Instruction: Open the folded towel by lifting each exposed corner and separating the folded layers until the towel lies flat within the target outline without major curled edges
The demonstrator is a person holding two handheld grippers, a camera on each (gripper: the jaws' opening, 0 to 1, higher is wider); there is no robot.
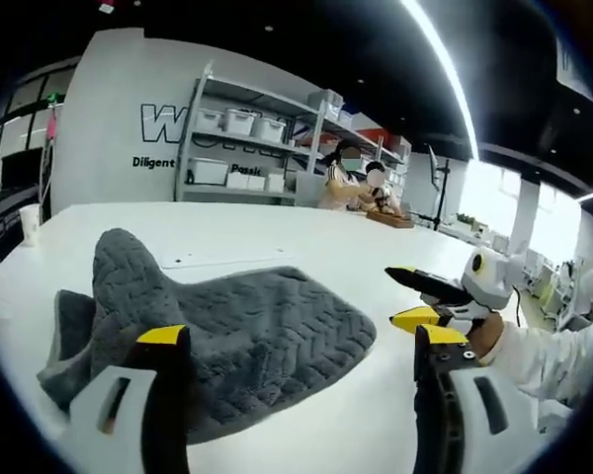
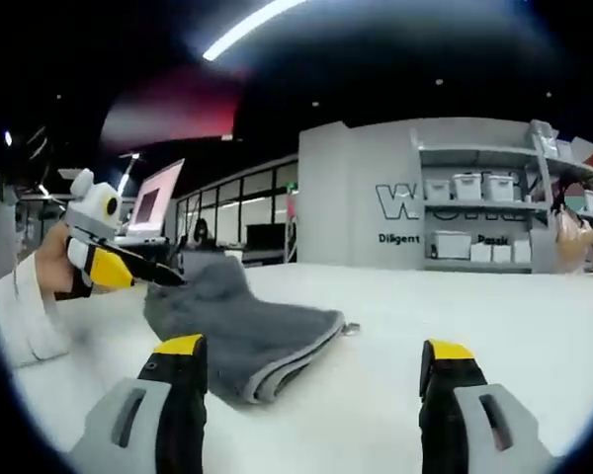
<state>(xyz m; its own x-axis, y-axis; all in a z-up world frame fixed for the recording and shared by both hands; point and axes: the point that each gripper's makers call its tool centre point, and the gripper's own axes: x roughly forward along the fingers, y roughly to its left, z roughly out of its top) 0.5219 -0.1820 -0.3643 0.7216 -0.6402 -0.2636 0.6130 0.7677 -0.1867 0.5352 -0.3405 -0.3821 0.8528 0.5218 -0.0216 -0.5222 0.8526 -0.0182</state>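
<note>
Your left gripper [image 1: 301, 348] sits nearest, its jaws spread wide and holding nothing, one yellow-tipped jaw standing in front of the grey towel [image 1: 237, 326] and the other over bare bench [image 1: 277, 232] beside it. That spread makes sense as a ready stance: nothing is pinched yet, and the gap is wide enough to take a thick fold of cloth.

Ahead of the left jaws the towel lies bunched, not flat. One part rises in a hump toward the left jaw's side, and a lower folded flap spreads out toward the middle between the jaws. I cannot make out a target outline on the bench with any certainty, only a faint line beyond the towel.

Your right gripper [image 2: 316, 355] also stands open and empty, low over the bench, with the towel [image 2: 242, 326] ahead of its left jaw. From here you see stacked layers at the near edge, so that edge is likely where a corner can be separated. The opposite gripper [image 2: 128, 269] reaches in at the towel's far side, close to the raised hump; whether it touches the cloth I cannot tell.

Judging by this, the unfolding is barely started. Expect the cloth to be heavy and limp, so lift a single layer.
</note>
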